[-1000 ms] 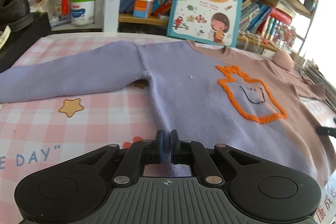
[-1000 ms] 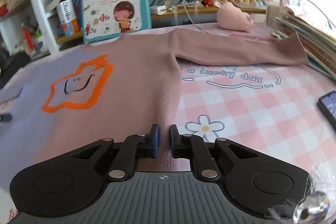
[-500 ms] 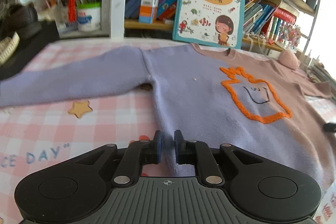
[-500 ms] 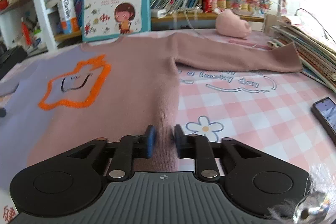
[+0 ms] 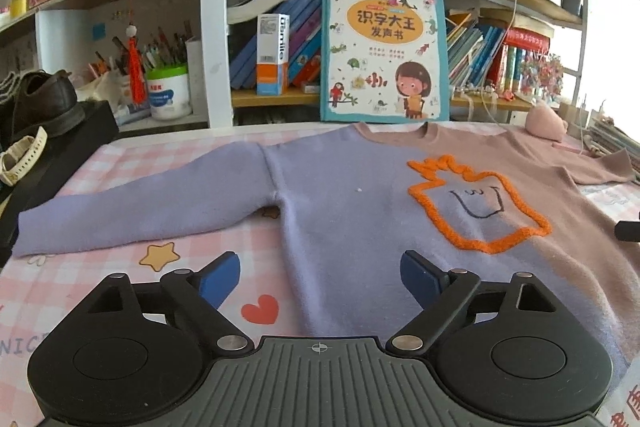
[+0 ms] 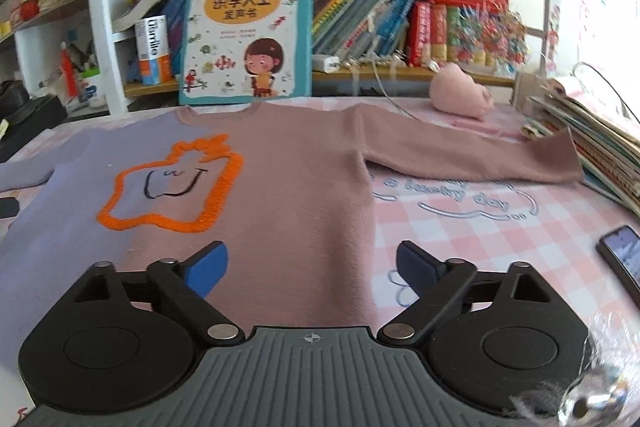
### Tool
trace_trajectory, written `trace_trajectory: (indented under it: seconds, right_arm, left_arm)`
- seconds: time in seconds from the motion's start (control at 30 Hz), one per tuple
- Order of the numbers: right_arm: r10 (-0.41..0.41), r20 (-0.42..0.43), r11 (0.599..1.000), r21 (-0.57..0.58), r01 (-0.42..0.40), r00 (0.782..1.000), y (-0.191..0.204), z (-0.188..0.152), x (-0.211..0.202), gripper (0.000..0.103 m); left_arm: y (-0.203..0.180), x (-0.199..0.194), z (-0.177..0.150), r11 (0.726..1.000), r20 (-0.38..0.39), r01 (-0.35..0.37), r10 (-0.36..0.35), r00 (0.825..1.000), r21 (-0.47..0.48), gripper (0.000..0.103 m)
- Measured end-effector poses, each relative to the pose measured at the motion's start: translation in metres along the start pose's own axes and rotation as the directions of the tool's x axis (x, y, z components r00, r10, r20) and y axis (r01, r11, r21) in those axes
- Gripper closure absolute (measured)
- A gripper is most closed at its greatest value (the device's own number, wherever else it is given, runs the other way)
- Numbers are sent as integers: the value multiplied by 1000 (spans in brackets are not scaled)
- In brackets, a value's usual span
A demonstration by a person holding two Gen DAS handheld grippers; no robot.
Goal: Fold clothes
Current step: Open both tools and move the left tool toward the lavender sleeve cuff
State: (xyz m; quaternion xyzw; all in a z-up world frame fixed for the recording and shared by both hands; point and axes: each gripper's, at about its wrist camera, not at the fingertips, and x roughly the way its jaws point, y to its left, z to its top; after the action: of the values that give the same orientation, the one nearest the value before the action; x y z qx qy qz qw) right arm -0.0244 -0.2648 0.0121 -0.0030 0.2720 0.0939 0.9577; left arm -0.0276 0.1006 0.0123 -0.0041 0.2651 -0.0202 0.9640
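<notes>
A sweater (image 5: 340,211), half lilac and half dusty pink with an orange outlined shape on the chest, lies flat and face up on a pink checked tablecloth (image 5: 100,279), both sleeves spread out. My left gripper (image 5: 320,273) hovers over the lilac hem corner; its jaws are opening wide and the pads touch nothing. Above the pink hem corner of the sweater (image 6: 296,195), my right gripper (image 6: 312,263) is likewise opening, with only cloth lying under the gap. The lilac sleeve (image 5: 136,211) reaches left, the pink sleeve (image 6: 472,155) reaches right.
A picture book (image 5: 384,51) leans on the shelf behind the collar. A black box with a shoe (image 5: 40,107) stands at the left edge. A pink plush toy (image 6: 460,95), a stack of books (image 6: 592,147) and a phone (image 6: 624,255) lie at the right.
Both grippers went from shut on the sweater's hem to wide open, letting the hem go. Both pulled back and rose slightly, so more of the shelf shows.
</notes>
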Motion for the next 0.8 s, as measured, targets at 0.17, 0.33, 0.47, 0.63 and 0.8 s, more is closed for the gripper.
trace_trajectory:
  seconds: [0.17,0.33,0.47,0.63,0.8]
  right_arm:
    - [12,3,999,-46,-12,1000,15,-1,4,4]
    - [16,10,997,-76,-15,1000,25,0,6,2]
    - [28,8,997,-78,-27,1000,28,0,9,1]
    - [51,6,994,-93,-50,999,37,3,15,1]
    - [91,13,988,-126,-88,996,50,9,22,1]
  left_arm:
    - [-2,2,-3,1000,3,-14,14,1000,0,9]
    - [-2,3,-5,1000,1,-15,15,1000,8,8]
    - [-3,4,-5,1000,5,-5,5,1000,9,8]
    - [-5,5,-5,1000,11,-2,2,1000,31,8]
    - [-3,5,-5,999,20,-16,15,1000,42,8]
